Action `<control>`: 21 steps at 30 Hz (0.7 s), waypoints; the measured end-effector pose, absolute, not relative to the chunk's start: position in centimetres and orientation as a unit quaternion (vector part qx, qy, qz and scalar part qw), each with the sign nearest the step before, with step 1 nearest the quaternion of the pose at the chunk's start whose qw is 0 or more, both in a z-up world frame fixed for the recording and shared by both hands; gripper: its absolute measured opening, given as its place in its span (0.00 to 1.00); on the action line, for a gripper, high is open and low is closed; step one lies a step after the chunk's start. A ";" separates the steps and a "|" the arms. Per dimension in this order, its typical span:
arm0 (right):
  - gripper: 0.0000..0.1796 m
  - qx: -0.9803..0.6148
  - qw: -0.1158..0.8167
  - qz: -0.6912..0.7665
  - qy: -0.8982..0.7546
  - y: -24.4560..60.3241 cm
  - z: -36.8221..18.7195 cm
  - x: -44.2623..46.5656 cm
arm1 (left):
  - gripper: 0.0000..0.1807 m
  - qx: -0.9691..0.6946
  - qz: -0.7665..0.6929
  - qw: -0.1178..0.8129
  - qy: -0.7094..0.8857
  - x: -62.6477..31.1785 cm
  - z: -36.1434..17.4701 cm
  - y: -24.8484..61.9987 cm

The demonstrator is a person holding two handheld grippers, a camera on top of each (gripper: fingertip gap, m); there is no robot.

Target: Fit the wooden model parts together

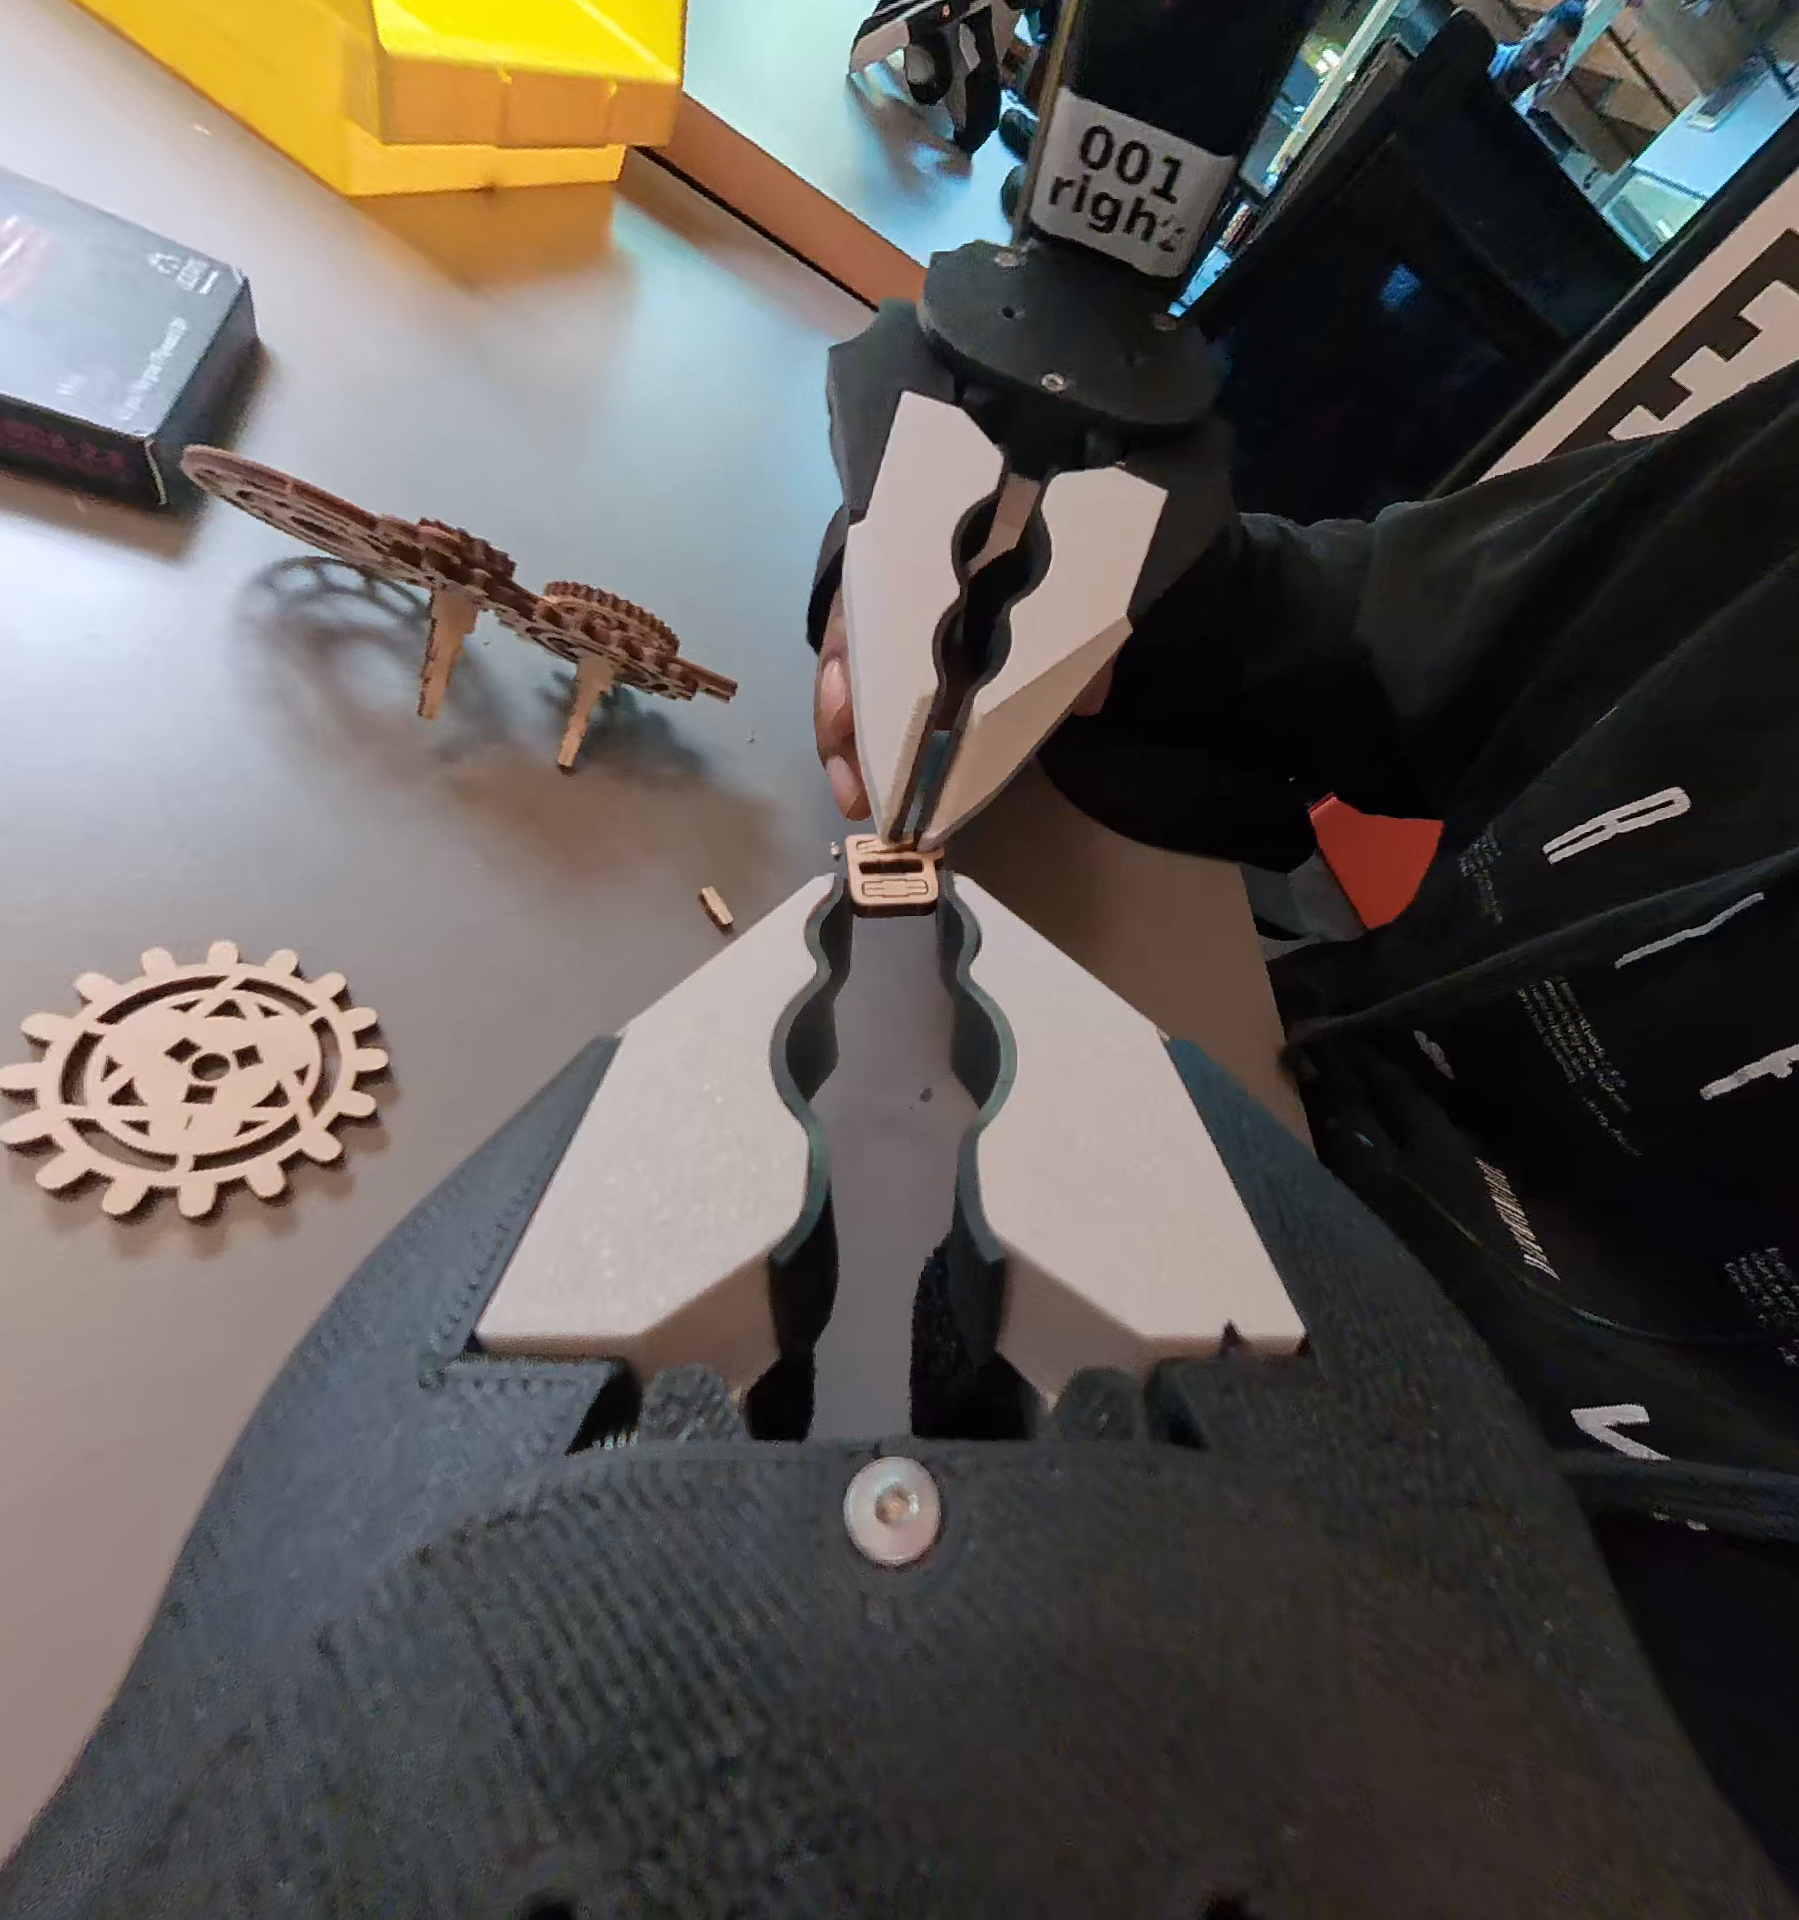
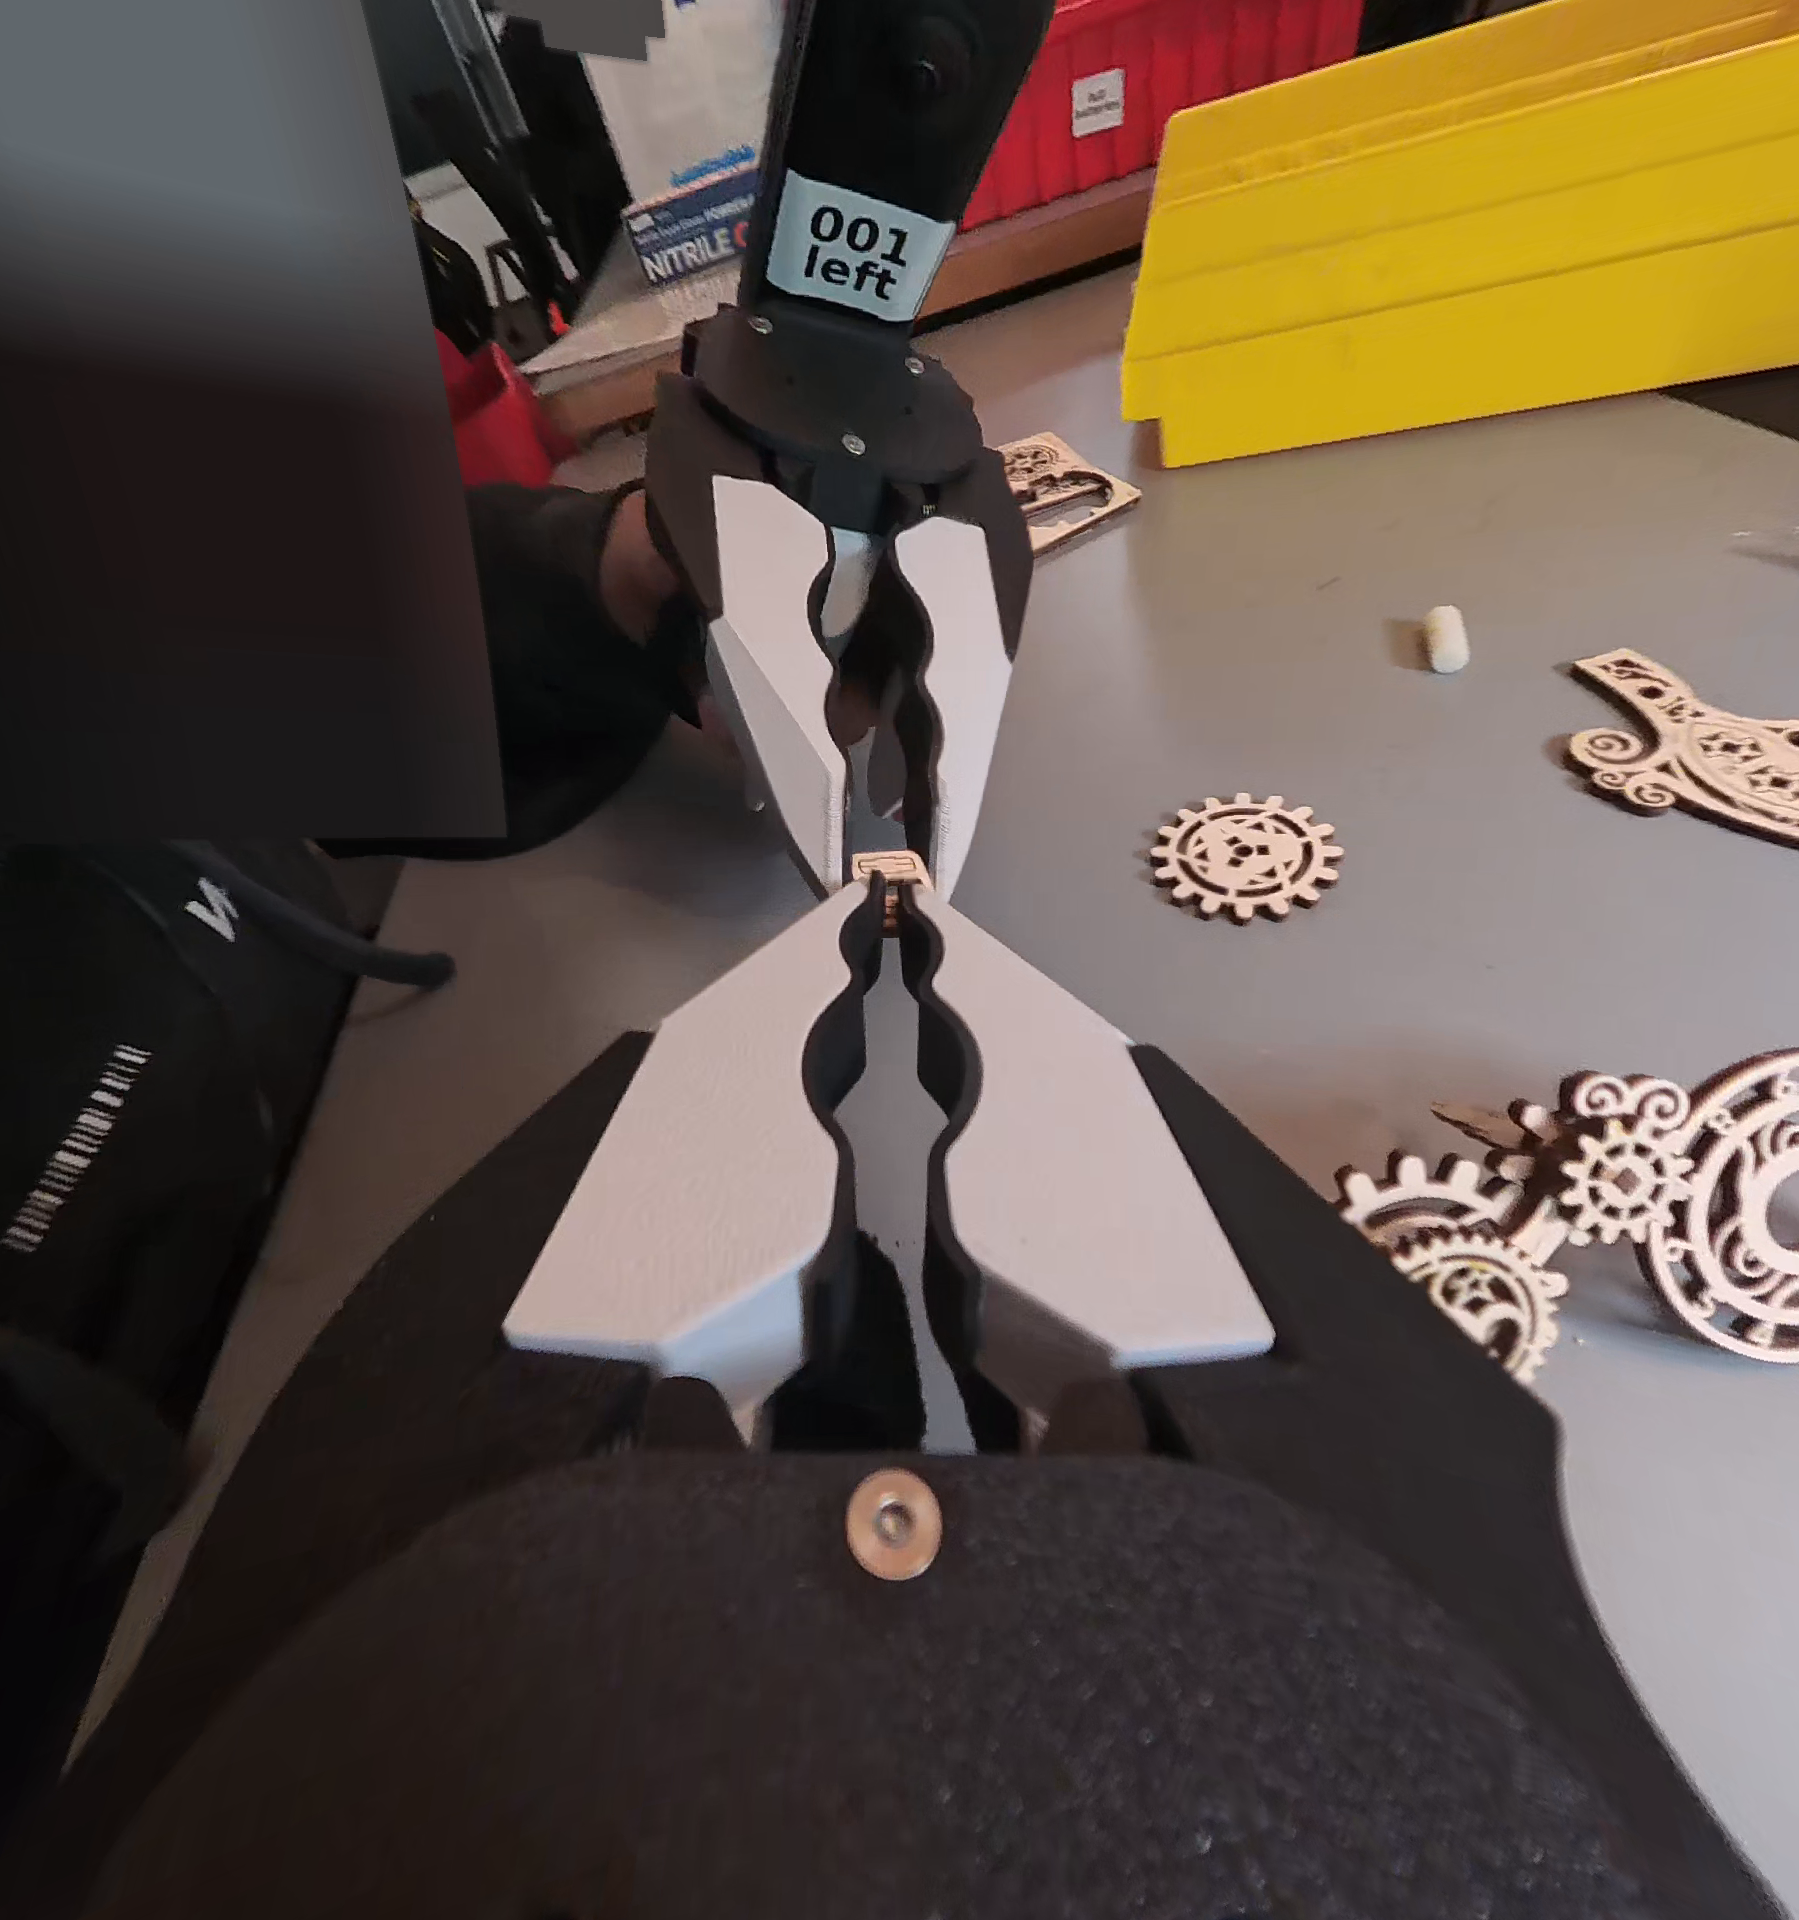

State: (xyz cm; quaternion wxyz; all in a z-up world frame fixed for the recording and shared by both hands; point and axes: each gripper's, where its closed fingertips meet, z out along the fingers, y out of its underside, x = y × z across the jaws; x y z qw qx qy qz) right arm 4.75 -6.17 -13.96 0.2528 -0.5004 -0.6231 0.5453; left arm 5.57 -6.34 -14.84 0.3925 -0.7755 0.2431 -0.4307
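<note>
Left wrist view: camera sits behind the left hand-held gripper [image 1: 893,894], looks forward along its two fingers, angled down at the tabletop [image 1: 251,831], very near. The right hand-held gripper [image 1: 907,831] faces it head-on, tip to tip.

Right wrist view: camera behind the right hand-held gripper [image 2: 890,914], same close forward look from the opposite side; the left hand-held gripper [image 2: 887,868] points back at it.

Shared: the small wooden piece [image 1: 893,881] [image 2: 887,864] between the tips, the loose gear [image 1: 194,1075] [image 2: 1245,871], the geared assembly [image 1: 479,582] [image 2: 1643,1195], the yellow bin [image 1: 459,94] [image 2: 1497,229].
</note>
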 end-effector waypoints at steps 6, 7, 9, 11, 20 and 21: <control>0.00 -0.562 0.344 0.406 -0.634 -1.4 -16.5 4.5 | 0.08 -0.756 -0.462 0.377 0.271 7.3 -14.1 -7.7; 0.00 -0.559 0.326 0.456 -0.611 -2.0 -15.3 4.7 | 0.08 -0.766 -0.435 0.378 0.285 7.2 -14.8 -7.7; 0.00 -0.534 0.338 0.499 -0.593 -2.9 -12.8 4.7 | 0.08 -0.762 -0.454 0.375 0.269 6.9 -14.4 -7.6; 0.00 -0.519 0.347 0.493 -0.606 -3.6 -12.3 4.8 | 0.08 -0.764 -0.451 0.379 0.264 6.4 -14.4 -7.3; 0.10 -0.494 0.225 0.554 -0.631 -6.9 -13.3 5.8 | 0.08 -0.768 -0.441 0.381 0.266 6.5 -14.6 -7.3; 0.10 -0.496 0.221 0.553 -0.632 -6.9 -13.5 5.8 | 0.08 -0.766 -0.441 0.383 0.267 6.5 -14.4 -7.3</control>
